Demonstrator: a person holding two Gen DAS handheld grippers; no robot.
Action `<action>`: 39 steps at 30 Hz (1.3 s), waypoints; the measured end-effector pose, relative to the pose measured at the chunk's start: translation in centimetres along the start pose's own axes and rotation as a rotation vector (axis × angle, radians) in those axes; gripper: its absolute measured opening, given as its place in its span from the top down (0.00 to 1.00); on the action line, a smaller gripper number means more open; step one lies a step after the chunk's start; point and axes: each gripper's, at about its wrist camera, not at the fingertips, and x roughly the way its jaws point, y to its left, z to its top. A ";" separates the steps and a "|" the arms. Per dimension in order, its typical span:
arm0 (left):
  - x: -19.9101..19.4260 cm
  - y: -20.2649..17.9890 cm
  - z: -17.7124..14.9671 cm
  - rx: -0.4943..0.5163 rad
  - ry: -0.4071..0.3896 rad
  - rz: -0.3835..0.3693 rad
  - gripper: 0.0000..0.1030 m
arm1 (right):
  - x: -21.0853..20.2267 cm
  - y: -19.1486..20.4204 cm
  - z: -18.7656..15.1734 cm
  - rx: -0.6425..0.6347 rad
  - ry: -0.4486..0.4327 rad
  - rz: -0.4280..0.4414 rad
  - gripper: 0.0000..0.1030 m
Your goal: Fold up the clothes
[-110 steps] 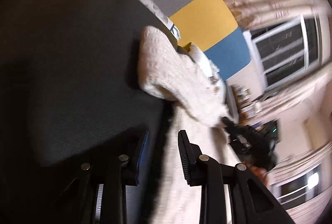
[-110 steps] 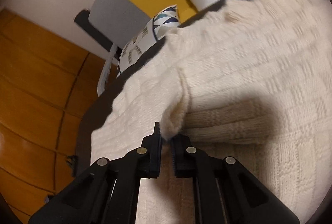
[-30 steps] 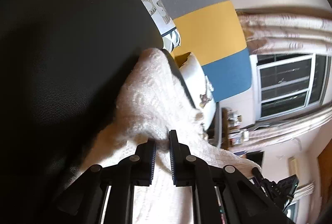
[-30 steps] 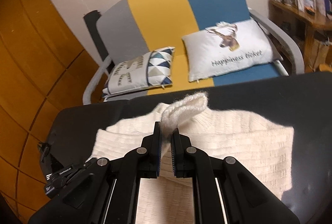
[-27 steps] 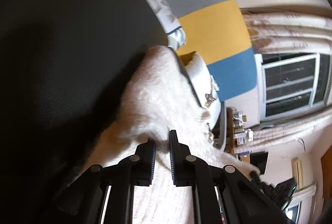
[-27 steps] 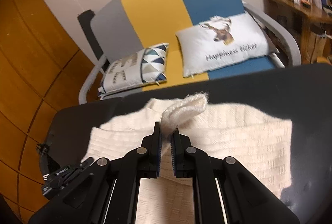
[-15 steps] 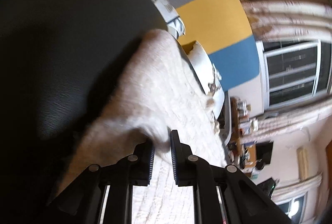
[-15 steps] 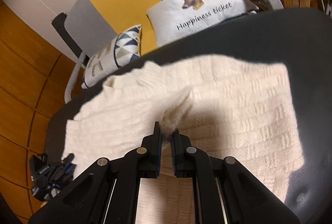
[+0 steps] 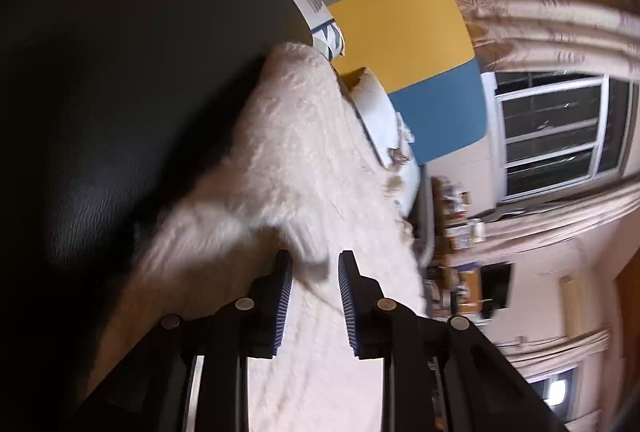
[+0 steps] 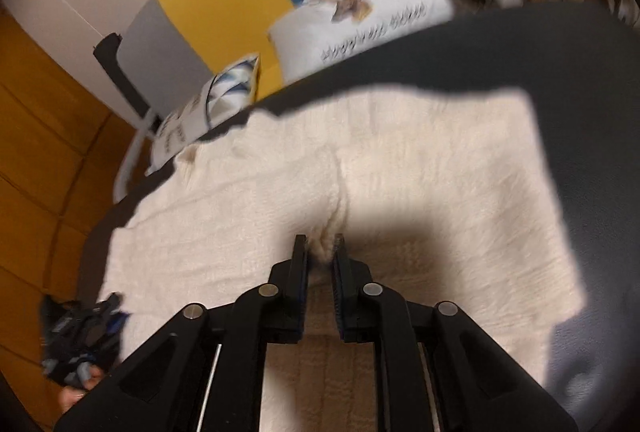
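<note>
Sweater point(image 10: 400, 168): cream chunky knit, spread out on a dark round table point(image 10: 580, 64), taking up most of the near side of it. In the left wrist view point(image 9: 304, 152) it runs off toward the far edge as a long pale strip.
Fold: a flap of the knit lies doubled over the body, and there's a raised ridge down the middle that ends right at the right claw.
Right claw point(image 10: 320, 252): jaws narrow, only a small gap, with a little tuft of the sweater between them. Looks like it's pinching that tuft, low against the fabric, and it throws a big shadow on the knit around the tips.
Left claw point(image 9: 314, 264): jaws clearly apart, a wide gap. A fuzzy bit of sweater edge sits in the gap, but neither pad looks pressed on it. This part is blurry, so can't say if it touches one side.
Left claw seen from the right camera point(image 10: 80, 336): dark blurry shape at the sweater's left edge, fingers of a hand point(image 10: 76, 392) just below it.
Behind the table: chair point(image 10: 224, 4) with grey, yellow and blue panels, plus two cushions on it, a white one with a deer and some writing point(image 10: 360, 20) and a smaller one with triangles point(image 10: 236, 84).
Further back: window point(image 9: 560, 132) and pale curtains point(image 9: 560, 24) in the left wrist view.
</note>
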 end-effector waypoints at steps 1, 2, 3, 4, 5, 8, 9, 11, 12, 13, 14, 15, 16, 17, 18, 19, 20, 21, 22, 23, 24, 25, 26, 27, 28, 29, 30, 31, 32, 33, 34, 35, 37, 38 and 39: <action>-0.4 0.2 0.0 -0.016 0.000 -0.013 0.73 | 0.2 -0.5 -0.1 0.025 0.022 -0.002 0.75; -1.2 0.6 0.1 -0.040 -0.010 -0.024 0.73 | -0.6 -0.6 -0.2 0.023 -0.019 -0.010 0.67; -2.0 1.1 0.3 -0.056 -0.021 -0.039 0.71 | -1.5 -0.6 -0.4 0.018 -0.058 -0.019 0.57; -2.7 1.4 0.5 -0.071 -0.028 -0.051 0.71 | -2.4 -0.2 -0.7 0.003 -0.090 -0.031 0.35; -2.6 1.5 0.7 -0.085 -0.025 -0.053 0.71 | -3.4 0.2 -1.0 -0.013 -0.123 -0.043 0.24; -2.3 1.9 1.2 -0.127 -0.016 -0.059 0.69 | -5.7 2.6 -2.2 -0.126 -0.206 -0.084 0.18; -2.3 2.0 1.4 -0.141 -0.013 -0.062 0.70 | -5.7 3.9 -2.8 -0.191 -0.213 -0.094 0.15; -2.1 2.2 1.8 -0.169 -0.007 -0.066 0.69 | -5.2 6.3 -3.7 -0.309 -0.218 -0.118 0.03; -2.0 2.3 2.0 -0.183 -0.004 -0.068 0.69 | -4.8 7.0 -3.8 -0.344 -0.217 -0.130 0.03; -1.9 2.4 2.1 -0.197 -0.001 -0.070 0.69 | -4.1 7.9 -4.1 -0.383 -0.215 -0.150 0.03; -1.8 2.5 2.3 -0.211 0.002 -0.072 0.69 | -3.4 8.2 -4.3 -0.398 -0.208 -0.163 0.03; -1.7 2.6 2.5 -0.225 0.005 -0.074 0.68 | -2.8 8.5 -4.4 -0.412 -0.202 -0.175 0.03; -1.7 2.7 2.7 -0.239 0.008 -0.077 0.68 | -2.1 8.8 -4.5 -0.424 -0.196 -0.187 0.03; -1.6 2.8 2.9 -0.253 0.011 -0.079 0.68 | -1.6 8.7 -4.4 -0.419 -0.190 -0.193 0.03; -1.5 2.9 3.1 -0.267 0.014 -0.081 0.68 | -1.0 8.5 -4.4 -0.410 -0.182 -0.197 0.03; -1.3 3.1 3.2 -0.281 0.018 -0.084 0.68 | -0.5 8.3 -4.4 -0.400 -0.175 -0.203 0.03; -0.9 3.2 3.1 -0.295 0.024 -0.088 0.68 | 0.0 7.8 -4.4 -0.386 -0.169 -0.211 0.03; -0.4 3.3 3.0 -0.310 0.030 -0.093 0.67 | 0.5 7.3 -4.5 -0.372 -0.160 -0.216 0.03; -0.1 3.4 2.9 -0.326 0.037 -0.098 0.67 | 1.0 6.7 -4.6 -0.354 -0.137 -0.217 0.03; 0.1 3.6 2.5 -0.350 0.045 -0.105 0.67 | 1.5 6.3 -4.7 -0.337 -0.118 -0.217 0.03; 0.2 3.8 2.1 -0.374 0.054 -0.112 0.66 | 1.5 6.0 -4.7 -0.326 -0.120 -0.208 0.03; 0.3 4.0 1.8 -0.392 0.058 -0.116 0.64 | 1.5 5.8 -4.7 -0.317 -0.122 -0.201 0.02; 0.3 3.8 1.6 -0.389 0.048 -0.109 0.64 | 1.5 5.8 -4.7 -0.318 -0.120 -0.203 0.02; 0.4 3.7 1.5 -0.384 0.034 -0.101 0.64 | 1.6 5.9 -4.7 -0.320 -0.119 -0.206 0.02; 0.3 3.6 1.8 -0.372 0.007 -0.090 0.64 | 1.6 5.9 -4.7 -0.324 -0.118 -0.211 0.02; 0.2 3.7 2.1 -0.372 -0.026 -0.082 0.64 | 1.7 6.2 -4.8 -0.336 -0.118 -0.224 0.02; 0.0 3.7 2.4 -0.369 -0.055 -0.075 0.64 | 1.7 6.4 -4.9 -0.344 -0.118 -0.233 0.02; 0.0 3.6 2.4 -0.357 -0.069 -0.069 0.64 | 1.5 6.6 -5.0 -0.348 -0.125 -0.238 0.02; 0.0 3.5 2.4 -0.346 -0.084 -0.063 0.64 | 1.2 6.8 -5.1 -0.355 -0.138 -0.245 0.02; 0.0 3.4 2.4 -0.334 -0.098 -0.056 0.64 | 0.1 7.4 -5.2 -0.376 -0.184 -0.258 0.02; 0.0 3.2 2.4 -0.322 -0.113 -0.050 0.64 | -0.7 8.1 -5.1 -0.395 -0.216 -0.249 0.02; -0.1 3.1 2.4 -0.311 -0.127 -0.043 0.64 | -1.4 8.7 -5.0 -0.415 -0.243 -0.238 0.02; -0.1 2.9 2.5 -0.284 -0.156 -0.028 0.64 | -1.5 10.5 -4.1 -0.463 -0.226 -0.190 0.02; -0.2 2.6 2.5 -0.258 -0.168 -0.012 0.64 | -0.7 11.4 -3.9 -0.512 -0.197 -0.205 0.02; -0.3 2.3 2.5 -0.232 -0.180 0.004 0.64 | 0.6 12.3 -3.8 -0.582 -0.168 -0.251 0.02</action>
